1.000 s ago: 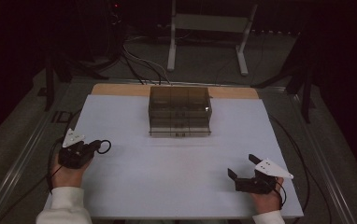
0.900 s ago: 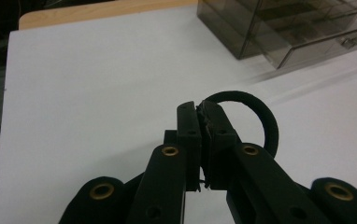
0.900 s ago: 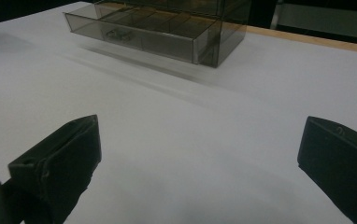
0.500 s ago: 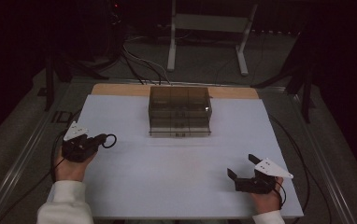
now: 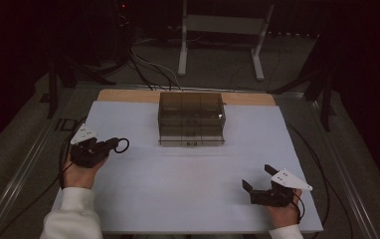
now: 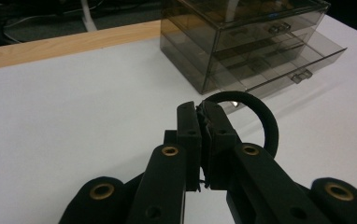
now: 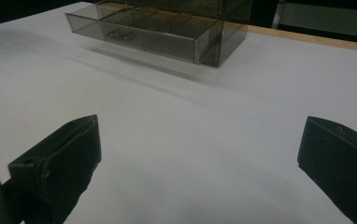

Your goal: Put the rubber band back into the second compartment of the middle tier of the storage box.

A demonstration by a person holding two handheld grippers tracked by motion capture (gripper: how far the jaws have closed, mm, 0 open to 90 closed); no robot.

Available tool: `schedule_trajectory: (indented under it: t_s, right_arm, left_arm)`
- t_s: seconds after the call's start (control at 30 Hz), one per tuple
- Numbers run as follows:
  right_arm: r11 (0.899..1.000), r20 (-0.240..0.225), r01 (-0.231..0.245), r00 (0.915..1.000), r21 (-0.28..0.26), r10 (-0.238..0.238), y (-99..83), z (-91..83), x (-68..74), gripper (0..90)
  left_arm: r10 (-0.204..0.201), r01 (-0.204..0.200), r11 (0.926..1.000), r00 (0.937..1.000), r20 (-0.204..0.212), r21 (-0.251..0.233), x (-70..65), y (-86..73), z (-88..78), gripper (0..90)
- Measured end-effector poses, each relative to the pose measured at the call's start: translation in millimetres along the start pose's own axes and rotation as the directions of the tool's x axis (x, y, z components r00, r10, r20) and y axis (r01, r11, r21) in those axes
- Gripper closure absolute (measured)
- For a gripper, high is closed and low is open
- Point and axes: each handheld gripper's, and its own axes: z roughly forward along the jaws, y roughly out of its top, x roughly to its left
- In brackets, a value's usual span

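Observation:
A smoky clear drawer box point(image 5: 191, 118) stands at the back middle of the white table; its bottom drawer point(image 6: 279, 70) is pulled out a little. My left gripper point(image 5: 112, 145) is at the table's left, shut on a black ring-shaped hair tie point(image 5: 122, 145), which sticks out past the jaw tips point(image 6: 256, 116). It points toward the drawer box point(image 6: 242, 42). My right gripper point(image 5: 257, 178) rests open near the front right, nothing between its fingers point(image 7: 69, 154). The drawer box point(image 7: 167, 23) lies far ahead of it, with a small item inside the open drawer.
The white table sheet point(image 5: 188, 184) spreads between the two grippers and the box. A wooden strip point(image 5: 128, 95) edges the back. Cables point(image 5: 143, 69) and a white stand point(image 5: 223, 35) lie on the floor beyond. Metal rails point(image 5: 19, 169) run along the table's sides.
My left gripper has moved forward and to the right with the hair tie in it. The right gripper has stayed where it was.

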Motion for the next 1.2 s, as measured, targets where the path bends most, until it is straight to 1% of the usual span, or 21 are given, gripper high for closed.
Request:
schedule_trajectory:
  t_s: [0.23, 0.3, 0.63, 0.8, 1.2]
  right_arm:
    - [1.000, 0.000, -0.001, 1.0000, 0.000, 0.001, -0.1, 0.4, -0.4, 0.3]
    - [1.000, 0.001, -0.003, 1.0000, 0.002, 0.003, -0.1, 0.6, -0.4, 0.3]
    - [1.000, 0.003, -0.004, 1.0000, 0.000, 0.004, -0.1, 0.2, -0.6, 0.3]
    - [1.000, 0.001, -0.002, 1.0000, 0.000, 0.002, 0.0, 0.2, -0.5, 0.3]
    - [1.000, -0.001, -0.003, 1.0000, 0.000, 0.003, 0.0, 0.3, -0.4, 0.3]
  left_arm:
    - [0.006, -0.006, 1.0000, 0.9999, 0.012, -0.004, -2.9, 5.6, 4.6, 88.0]
    - [-0.002, 0.002, 0.9999, 0.9998, 0.018, -0.011, -3.8, 6.4, 6.0, 88.0]
    - [-0.003, 0.003, 0.9998, 0.9992, 0.041, -0.020, -8.6, 11.2, 14.0, 88.0]
    - [0.001, 0.000, 0.9998, 0.9988, 0.048, -0.021, -10.2, 14.0, 16.8, 87.9]
    - [-0.010, 0.012, 0.9994, 0.9981, 0.060, -0.031, -12.1, 17.2, 25.9, 88.0]
